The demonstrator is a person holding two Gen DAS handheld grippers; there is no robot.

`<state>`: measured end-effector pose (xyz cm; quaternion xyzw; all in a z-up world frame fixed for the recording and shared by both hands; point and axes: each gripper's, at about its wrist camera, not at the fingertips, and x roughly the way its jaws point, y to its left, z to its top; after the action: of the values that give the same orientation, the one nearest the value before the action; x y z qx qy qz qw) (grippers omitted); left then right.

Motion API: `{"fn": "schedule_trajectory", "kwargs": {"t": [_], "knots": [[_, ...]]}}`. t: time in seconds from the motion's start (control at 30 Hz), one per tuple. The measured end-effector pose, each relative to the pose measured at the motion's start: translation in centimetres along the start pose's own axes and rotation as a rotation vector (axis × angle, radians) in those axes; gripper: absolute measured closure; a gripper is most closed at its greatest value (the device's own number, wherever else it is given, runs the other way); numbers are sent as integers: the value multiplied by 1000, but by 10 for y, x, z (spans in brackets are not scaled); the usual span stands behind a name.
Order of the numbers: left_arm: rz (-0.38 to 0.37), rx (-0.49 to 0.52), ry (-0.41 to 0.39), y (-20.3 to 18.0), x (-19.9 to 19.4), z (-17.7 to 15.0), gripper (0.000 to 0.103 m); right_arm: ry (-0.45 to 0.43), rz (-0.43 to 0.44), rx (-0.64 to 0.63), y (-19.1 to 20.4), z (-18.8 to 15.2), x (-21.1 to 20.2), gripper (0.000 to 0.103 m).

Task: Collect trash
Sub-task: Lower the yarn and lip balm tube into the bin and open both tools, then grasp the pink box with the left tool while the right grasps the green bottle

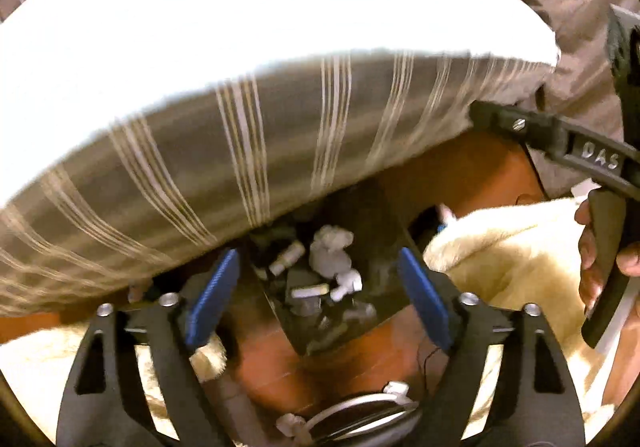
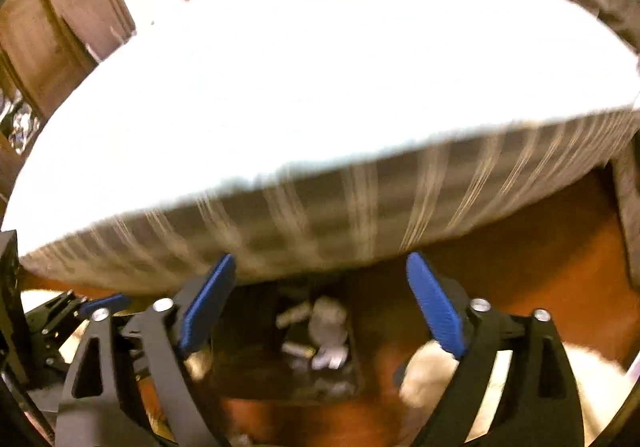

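Note:
A black bin (image 1: 376,311) stands on the red-brown floor beside the bed. It holds crumpled white paper (image 1: 330,251) and several small pale pieces of trash. It also shows in the right wrist view (image 2: 256,375), blurred. My left gripper (image 1: 320,301) is open and empty, above the bin's opening. My right gripper (image 2: 322,307) is open and empty, also above the bin. The right gripper's handle (image 1: 600,175) shows at the right of the left wrist view, held by a hand. The left gripper (image 2: 72,315) shows at the left of the right wrist view.
A bed with a white top and grey striped side (image 1: 240,151) overhangs the bin. A cream fluffy rug (image 1: 520,259) lies on the floor at right and left. A white cable and plug (image 1: 384,399) lie near the bottom. Wooden furniture (image 2: 52,31) stands at far left.

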<state>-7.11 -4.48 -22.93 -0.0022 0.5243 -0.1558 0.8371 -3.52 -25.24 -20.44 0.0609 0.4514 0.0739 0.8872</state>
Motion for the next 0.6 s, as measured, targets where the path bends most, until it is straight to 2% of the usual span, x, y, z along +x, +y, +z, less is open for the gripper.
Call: {"fn": "schedule_trajectory", "kwargs": {"t": [0.07, 0.17, 0.3, 0.37, 0.5, 0.6], "knots": [[-1, -4, -48, -1, -20, 9, 22, -83, -13, -8, 0, 18, -23, 10], [-7, 5, -123, -2, -50, 28, 18, -162, -5, -16, -2, 44, -47, 8], [20, 30, -212, -2, -78, 60, 12, -233, -15, -25, -3, 81, -63, 5], [38, 4, -239, 8, -87, 80, 12, -261, -4, -26, -1, 105, -66, 4], [73, -56, -257, 33, -85, 119, 11, -259, -3, -28, -2, 140, -52, 3], [114, -91, -250, 51, -72, 156, 11, -223, 12, -22, -5, 165, -27, 3]]}}
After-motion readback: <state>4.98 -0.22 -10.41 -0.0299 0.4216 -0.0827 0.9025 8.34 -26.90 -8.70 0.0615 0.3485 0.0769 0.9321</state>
